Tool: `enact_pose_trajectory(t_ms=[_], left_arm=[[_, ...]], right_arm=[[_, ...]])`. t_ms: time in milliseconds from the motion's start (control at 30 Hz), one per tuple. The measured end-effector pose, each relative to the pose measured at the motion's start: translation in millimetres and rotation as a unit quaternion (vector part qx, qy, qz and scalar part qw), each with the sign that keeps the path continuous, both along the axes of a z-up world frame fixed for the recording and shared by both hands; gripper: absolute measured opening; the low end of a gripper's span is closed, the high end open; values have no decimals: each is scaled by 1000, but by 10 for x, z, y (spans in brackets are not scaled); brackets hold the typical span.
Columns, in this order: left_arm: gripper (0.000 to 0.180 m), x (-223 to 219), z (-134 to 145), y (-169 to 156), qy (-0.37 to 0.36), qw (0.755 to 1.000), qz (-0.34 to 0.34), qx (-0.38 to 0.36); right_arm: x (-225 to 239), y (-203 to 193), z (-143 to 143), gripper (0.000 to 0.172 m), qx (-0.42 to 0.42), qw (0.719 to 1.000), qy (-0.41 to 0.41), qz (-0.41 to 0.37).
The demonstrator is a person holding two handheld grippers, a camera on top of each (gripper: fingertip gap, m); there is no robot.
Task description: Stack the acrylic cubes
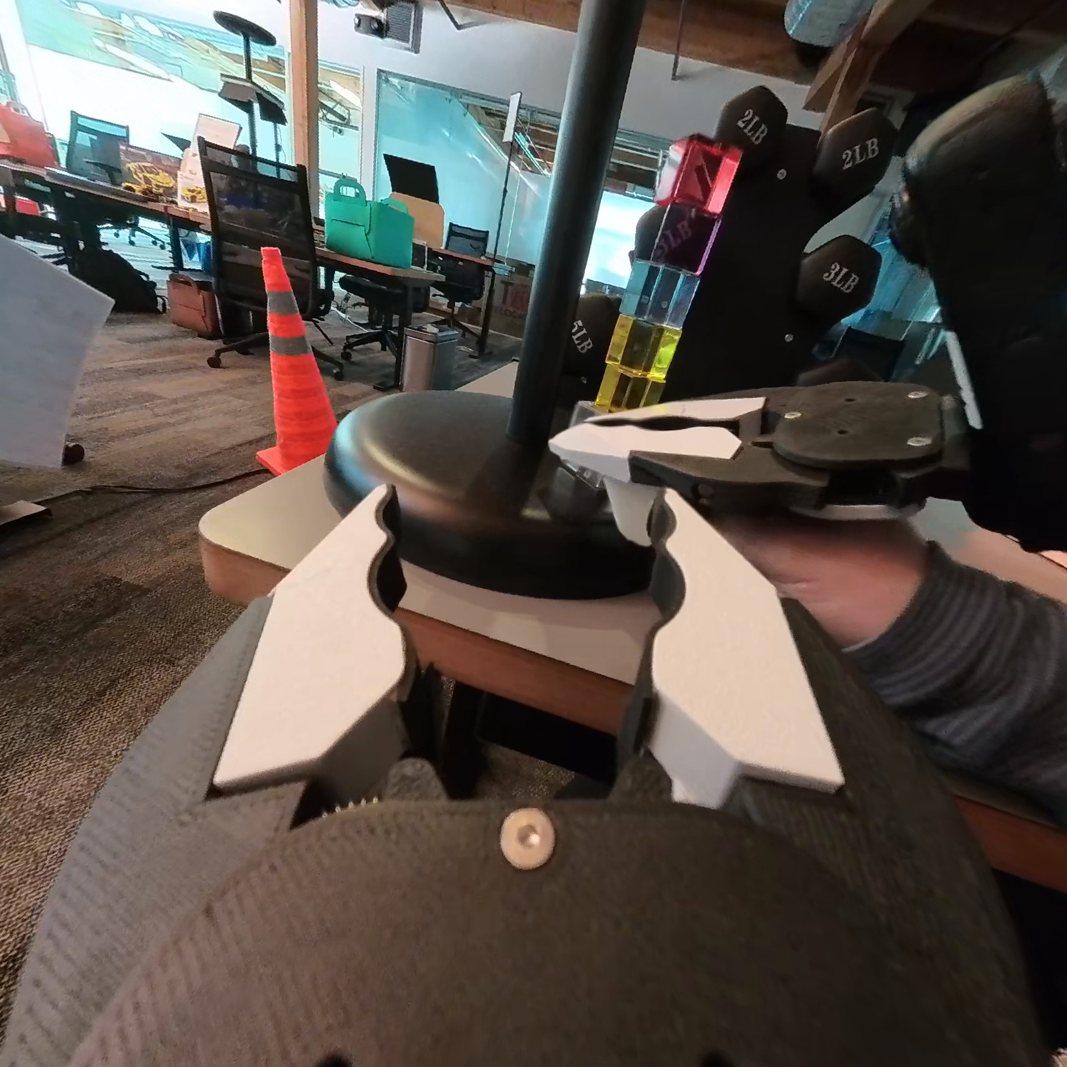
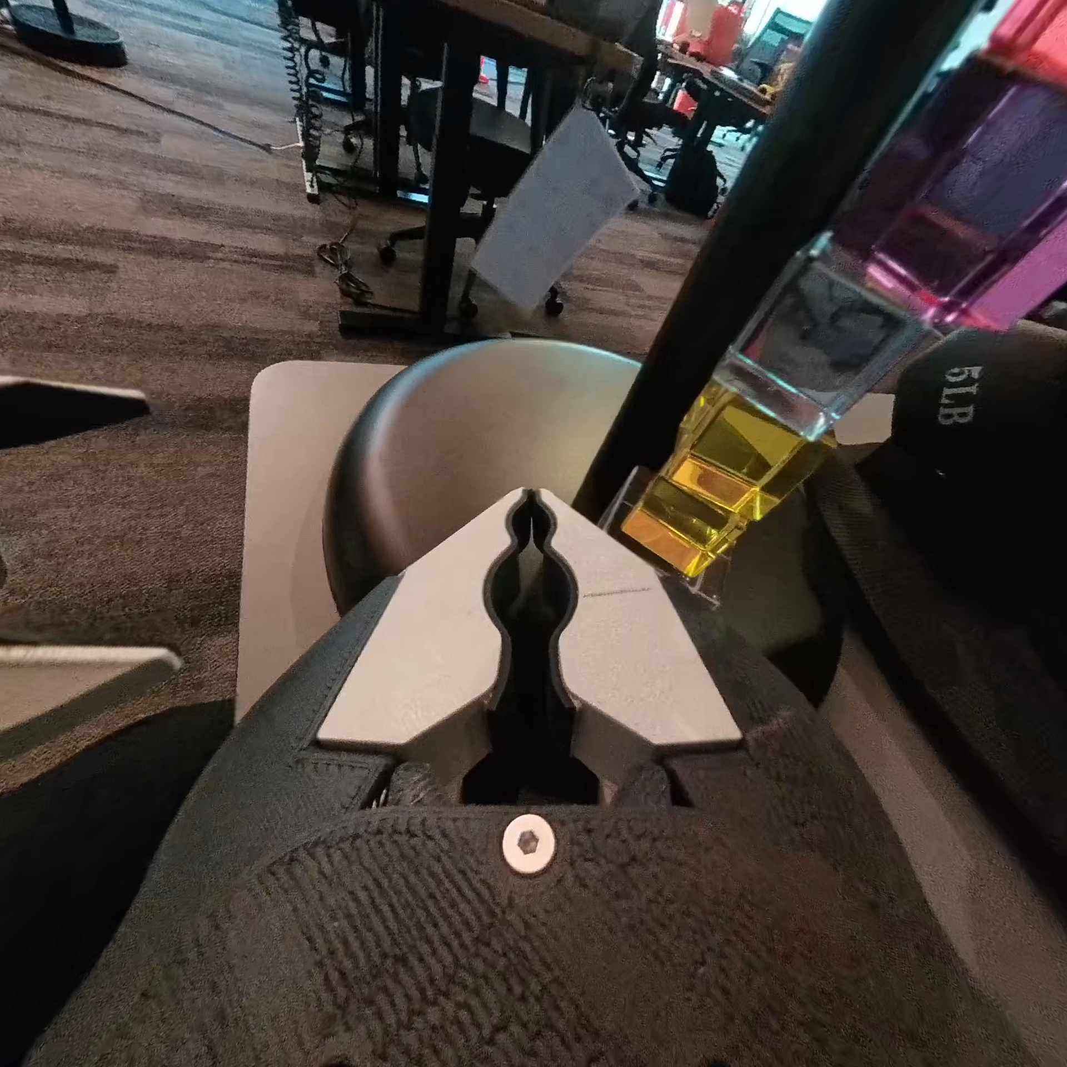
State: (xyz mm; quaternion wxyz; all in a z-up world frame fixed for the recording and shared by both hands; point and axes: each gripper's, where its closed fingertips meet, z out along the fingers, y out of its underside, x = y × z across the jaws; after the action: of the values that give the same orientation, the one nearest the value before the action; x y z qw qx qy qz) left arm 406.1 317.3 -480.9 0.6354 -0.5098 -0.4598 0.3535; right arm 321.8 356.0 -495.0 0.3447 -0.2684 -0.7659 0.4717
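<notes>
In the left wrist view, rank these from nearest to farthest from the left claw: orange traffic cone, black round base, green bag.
1. Black round base, on the table straight ahead of the open left claw.
2. Orange traffic cone, on the floor, ahead-left.
3. Green bag, on a far desk.

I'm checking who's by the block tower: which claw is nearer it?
Right. The right claw, shut, sits beside the tower's base; the left claw, open, hangs back at the table edge.

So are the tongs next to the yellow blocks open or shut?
Shut. The right tongs have their two white fingertips pressed together with nothing between them, just beside the yellow blocks.
</notes>
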Motion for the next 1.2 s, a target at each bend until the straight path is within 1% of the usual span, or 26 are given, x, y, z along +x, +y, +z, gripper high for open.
enact_pose_trajectory(t_ms=[167, 400, 633, 867, 933, 1033, 1200], left_arm=[[86, 13, 11, -29, -1, 1000, 1, 3], [85, 8, 6, -2, -3, 1000, -4, 2], [85, -1, -13, 20, -6, 1000, -7, 1], [85, -7, -6, 42, -6, 1000, -11, 0], [85, -7, -4, 47, -5, 1000, -12, 0], [85, -10, 0, 62, -5, 1000, -14, 0], [85, -5, 24, 74, -4, 1000, -15, -3]], right_arm=[[-161, 170, 60, 0, -16, 999, 3, -37], [-360, 428, 69, 0, -23, 997, -4, -73], [-578, 743, 55, 0, -54, 991, -27, -118], [-778, 1102, -28, 0, -95, 980, -63, -164], [-789, 1132, -34, 0, -107, 978, -68, -164], [-733, 1055, 55, 0, -104, 984, -34, -138], [-497, 806, 282, 0, -53, 992, 97, -68]])
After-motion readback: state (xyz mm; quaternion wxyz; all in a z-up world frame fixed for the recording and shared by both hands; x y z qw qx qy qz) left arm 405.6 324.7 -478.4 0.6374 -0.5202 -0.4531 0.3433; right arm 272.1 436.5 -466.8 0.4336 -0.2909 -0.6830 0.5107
